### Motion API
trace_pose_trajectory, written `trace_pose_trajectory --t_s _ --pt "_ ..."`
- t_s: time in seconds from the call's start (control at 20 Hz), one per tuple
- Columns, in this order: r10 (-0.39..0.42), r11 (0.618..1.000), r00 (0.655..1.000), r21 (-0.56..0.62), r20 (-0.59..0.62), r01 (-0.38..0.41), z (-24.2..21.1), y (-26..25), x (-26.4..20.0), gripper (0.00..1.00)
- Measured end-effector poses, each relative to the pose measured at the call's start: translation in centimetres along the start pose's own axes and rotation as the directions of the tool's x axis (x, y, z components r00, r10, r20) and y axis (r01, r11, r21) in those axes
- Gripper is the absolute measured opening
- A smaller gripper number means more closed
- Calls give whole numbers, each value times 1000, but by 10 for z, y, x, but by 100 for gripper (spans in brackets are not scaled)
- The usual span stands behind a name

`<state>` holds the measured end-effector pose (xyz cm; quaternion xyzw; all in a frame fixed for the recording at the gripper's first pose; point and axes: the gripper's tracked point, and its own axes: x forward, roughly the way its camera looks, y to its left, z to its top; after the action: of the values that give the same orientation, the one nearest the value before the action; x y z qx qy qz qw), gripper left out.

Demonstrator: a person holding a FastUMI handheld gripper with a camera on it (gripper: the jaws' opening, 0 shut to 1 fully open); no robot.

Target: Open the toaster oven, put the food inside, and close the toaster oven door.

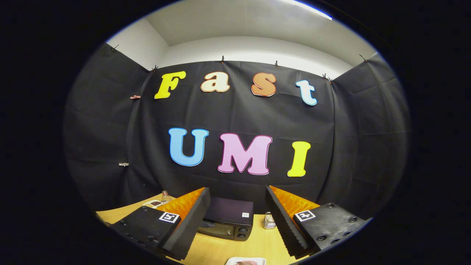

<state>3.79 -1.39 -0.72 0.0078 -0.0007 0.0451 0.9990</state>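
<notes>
Gripper [237, 221] held high and level over desk [254, 244], fingers apart, empty. Oven [228, 220] shut at 12 o'clock beyond them; food plate [245, 261] near, at 6 o'clock.

Surface: light wooden table [224, 248], with black cloth behind its far edge.
Centre, far side: dark toaster oven [228, 219] resting on the tabletop, door closed, two knobs at its right end.
Right of the oven: small shiny metallic object [269, 221], standing upright, just beside it; kind unclear.
Far left corner: small clear bottle [165, 197] upright, with a shallow dish of dark contents [153, 203] just beside it.
Near edge: white plate [245, 261] carrying pinkish food [245, 262], partly cut off.
</notes>
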Motion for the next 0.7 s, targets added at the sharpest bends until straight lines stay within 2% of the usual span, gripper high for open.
trace_pose_trajectory --t_s 0.25,0.45,0.7 --pt "16 999 1000 44 0 -16 -17 4 24 97" --pt "-8 999 1000 45 -7 9 -42 27 53 97" --pt "-30 993 996 109 -89 39 -106 69 103 97"
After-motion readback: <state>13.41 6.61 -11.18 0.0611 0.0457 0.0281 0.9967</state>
